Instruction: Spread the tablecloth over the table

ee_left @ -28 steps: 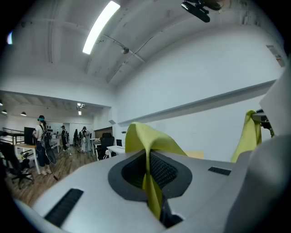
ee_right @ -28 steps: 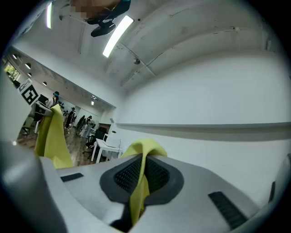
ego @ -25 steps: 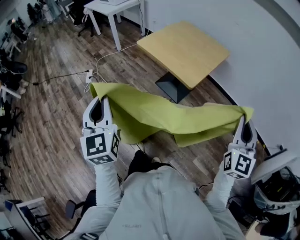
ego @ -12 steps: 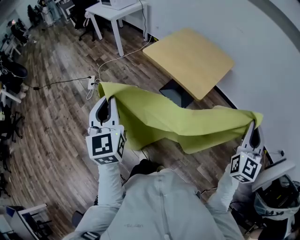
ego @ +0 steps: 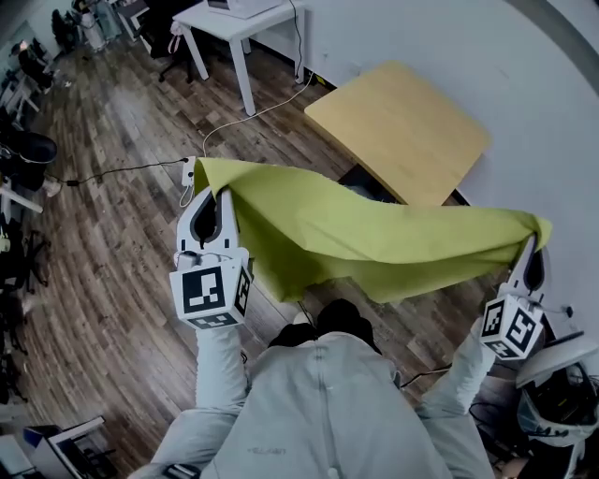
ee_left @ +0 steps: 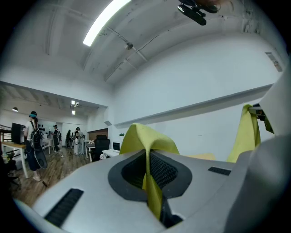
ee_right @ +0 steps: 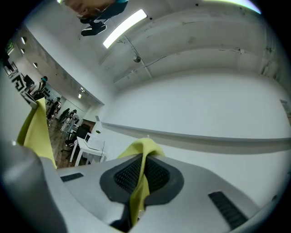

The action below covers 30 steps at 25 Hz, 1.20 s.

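A yellow-green tablecloth hangs stretched in the air between my two grippers. The left gripper is shut on its left corner; in the left gripper view the cloth is pinched between the closed jaws. At the far right, the right gripper is shut on the other corner, and the cloth shows clamped between its jaws. Beyond the cloth stands the square wooden table, bare, against the white wall. The cloth's lower edge sags in front of the table's dark base.
A white desk stands at the back on the wood floor. A power strip and cables lie left of the cloth. Office chairs line the left side. Dark equipment sits at the lower right. People stand far off.
Both grippers have risen and moved apart, the right one farther right. The cloth is pulled tauter and flatter, and the table now appears nearer.
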Tool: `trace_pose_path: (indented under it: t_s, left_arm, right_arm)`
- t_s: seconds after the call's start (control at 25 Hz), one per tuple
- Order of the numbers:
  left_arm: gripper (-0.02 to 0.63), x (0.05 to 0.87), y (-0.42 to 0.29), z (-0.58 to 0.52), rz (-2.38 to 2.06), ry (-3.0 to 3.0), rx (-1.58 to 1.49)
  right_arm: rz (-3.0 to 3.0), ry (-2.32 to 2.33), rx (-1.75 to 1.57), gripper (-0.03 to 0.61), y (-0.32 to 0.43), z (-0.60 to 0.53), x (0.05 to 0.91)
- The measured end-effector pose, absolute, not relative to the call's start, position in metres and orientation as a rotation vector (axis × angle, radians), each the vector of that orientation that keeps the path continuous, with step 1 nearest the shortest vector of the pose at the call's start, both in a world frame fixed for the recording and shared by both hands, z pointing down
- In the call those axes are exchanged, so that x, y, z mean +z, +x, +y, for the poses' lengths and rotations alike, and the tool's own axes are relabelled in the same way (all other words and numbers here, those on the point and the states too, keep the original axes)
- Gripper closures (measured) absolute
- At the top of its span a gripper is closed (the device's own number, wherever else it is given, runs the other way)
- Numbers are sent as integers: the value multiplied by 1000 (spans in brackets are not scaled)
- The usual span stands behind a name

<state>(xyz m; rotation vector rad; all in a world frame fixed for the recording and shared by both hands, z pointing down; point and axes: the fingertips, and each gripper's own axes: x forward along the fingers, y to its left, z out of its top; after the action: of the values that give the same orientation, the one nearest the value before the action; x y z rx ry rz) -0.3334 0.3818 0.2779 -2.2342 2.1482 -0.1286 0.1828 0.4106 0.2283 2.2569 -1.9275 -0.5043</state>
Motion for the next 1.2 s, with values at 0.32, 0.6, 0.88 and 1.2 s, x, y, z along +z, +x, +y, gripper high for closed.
trace_pose_path:
  t_s: [0.32, 0.6, 0.88, 1.2]
  left_arm:
    - [588, 283, -358, 322, 2183, -2202, -111]
    - [588, 267, -354, 220, 2162, -2156, -81]
    - [588, 259, -313, 122, 2134, -2185, -92]
    - [588, 245, -269, 46, 2095, -2190, -80]
  right_arm:
    - [-1910, 2259, -496, 555, 166, 348, 239]
    - [-1917, 2292, -580, 555, 173, 246, 224]
    - [-1874, 2320, -553, 556, 212, 172, 217]
    - [-1830, 2346, -545, 555, 257, 120, 215]
